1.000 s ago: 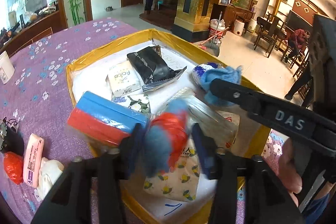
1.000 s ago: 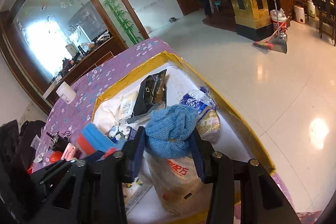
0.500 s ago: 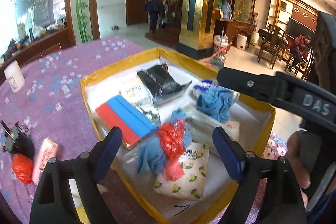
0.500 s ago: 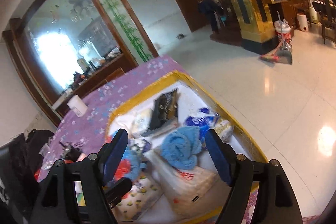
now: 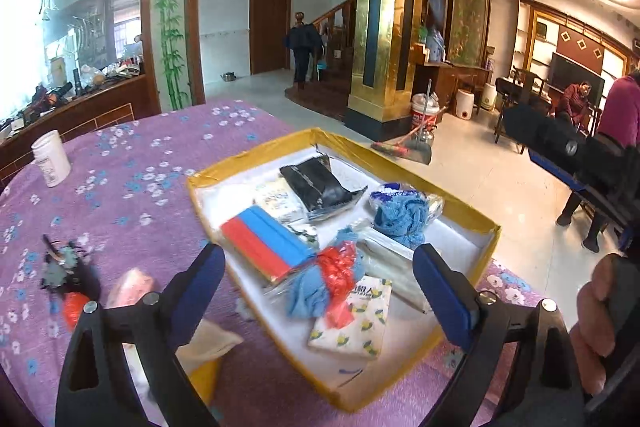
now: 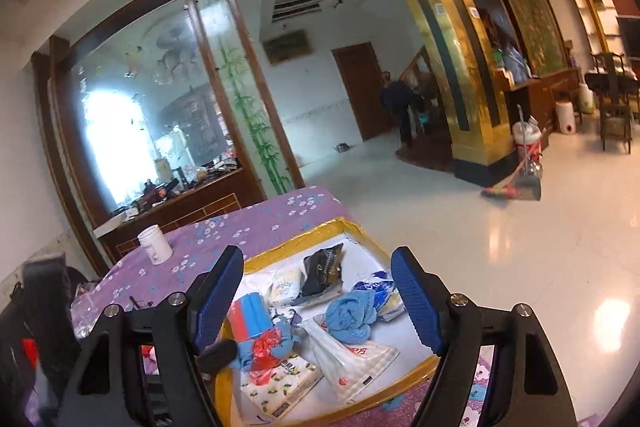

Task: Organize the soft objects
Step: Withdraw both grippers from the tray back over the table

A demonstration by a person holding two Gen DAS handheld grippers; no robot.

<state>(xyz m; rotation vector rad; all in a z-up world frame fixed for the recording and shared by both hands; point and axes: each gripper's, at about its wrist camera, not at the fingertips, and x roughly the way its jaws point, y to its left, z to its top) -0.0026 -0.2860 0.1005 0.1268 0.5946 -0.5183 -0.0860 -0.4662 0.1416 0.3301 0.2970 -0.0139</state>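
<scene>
The right gripper (image 6: 318, 301) is hovering above the box (image 6: 294, 241), its blue pads (image 6: 416, 301) standing wide with nothing between them. Below, a blue towel (image 6: 350, 317) is lying rolled on a white bag (image 6: 356, 361), and a blue-and-red cloth (image 6: 268, 345) is resting on a tissue pack (image 6: 280, 383). A white cup (image 6: 155, 245) is sitting on the purple tablecloth (image 6: 248, 223).

Blue-and-red cloth bundle (image 5: 328, 283) lies at tray's six o'clock; rolled blue towel (image 5: 400, 219) at three o'clock.
</scene>
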